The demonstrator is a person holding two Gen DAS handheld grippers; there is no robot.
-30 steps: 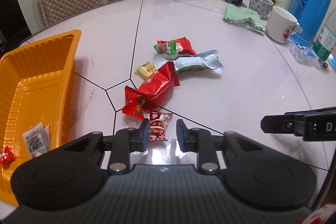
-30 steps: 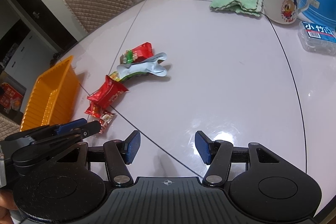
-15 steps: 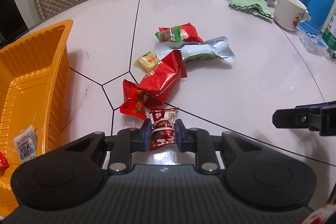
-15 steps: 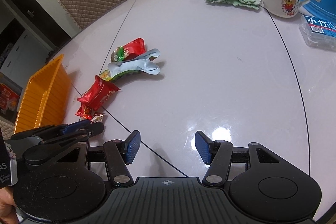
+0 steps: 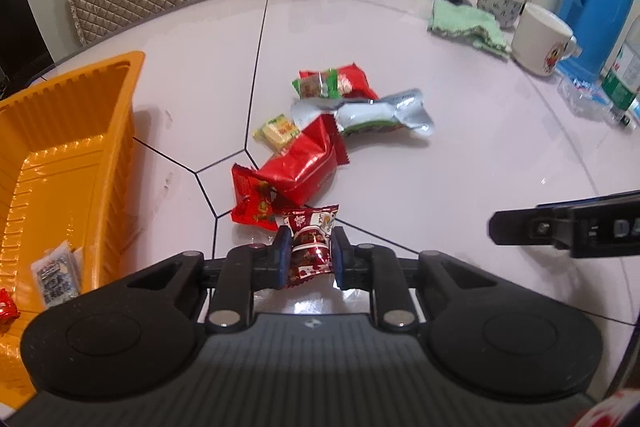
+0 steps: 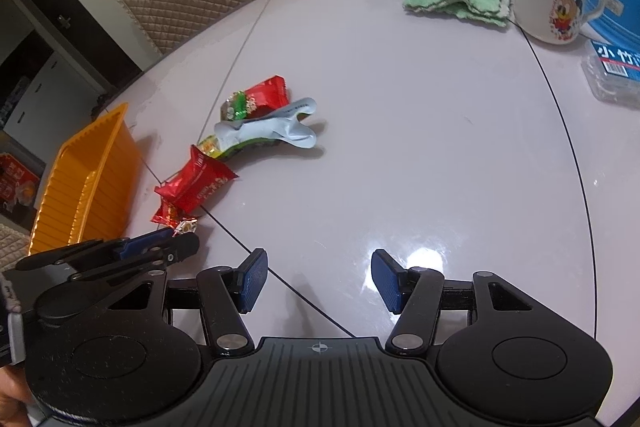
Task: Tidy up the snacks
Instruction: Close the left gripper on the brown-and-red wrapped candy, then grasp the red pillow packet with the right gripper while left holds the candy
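Now between the left claw point(image 5: 307, 254) pads, seemingly pinched: small red snack packet point(image 5: 310, 247).

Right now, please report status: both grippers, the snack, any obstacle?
Left gripper shut on small dark-red snack packet. Right gripper open, empty. Orange tray beside it, way clear.

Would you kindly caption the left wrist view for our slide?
Left gripper shut on a small dark-red snack packet, orange tray to its left.

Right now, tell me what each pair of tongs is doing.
Left tongs: shut on the small dark-red snack packet.
Right tongs: open, holding nothing, over bare table.
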